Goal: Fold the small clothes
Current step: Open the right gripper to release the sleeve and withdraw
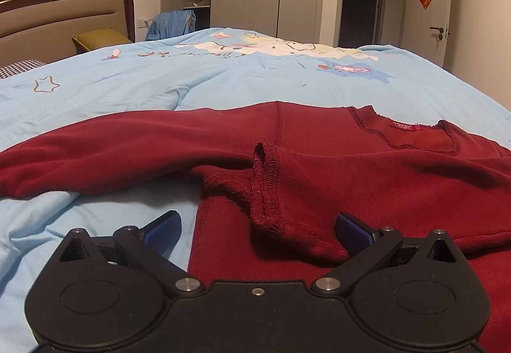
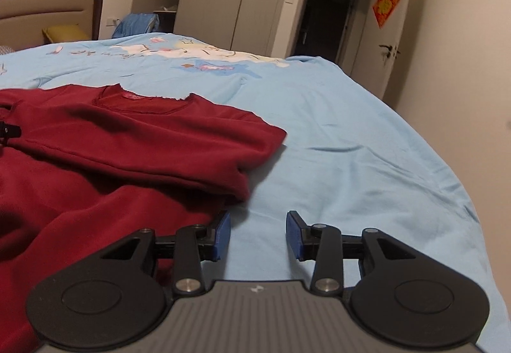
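Two grippers held low over the bed: left gripper [image 1: 257,230] spread wide astride one red top's [image 1: 319,161] cuff, right gripper [image 2: 258,233] released, empty, at its right edge on one blue quilt [image 2: 335,142].

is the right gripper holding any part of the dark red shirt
No, the right gripper is open over the light blue bedsheet, with the dark red long-sleeved shirt lying off to its left.

A dark red long-sleeved shirt [image 1: 319,161] lies spread out on the bed. Its neck hole, with a small pink label inside, faces up. One sleeve is folded across the chest. The other sleeve stretches out sideways. The cloth is a bit wrinkled.
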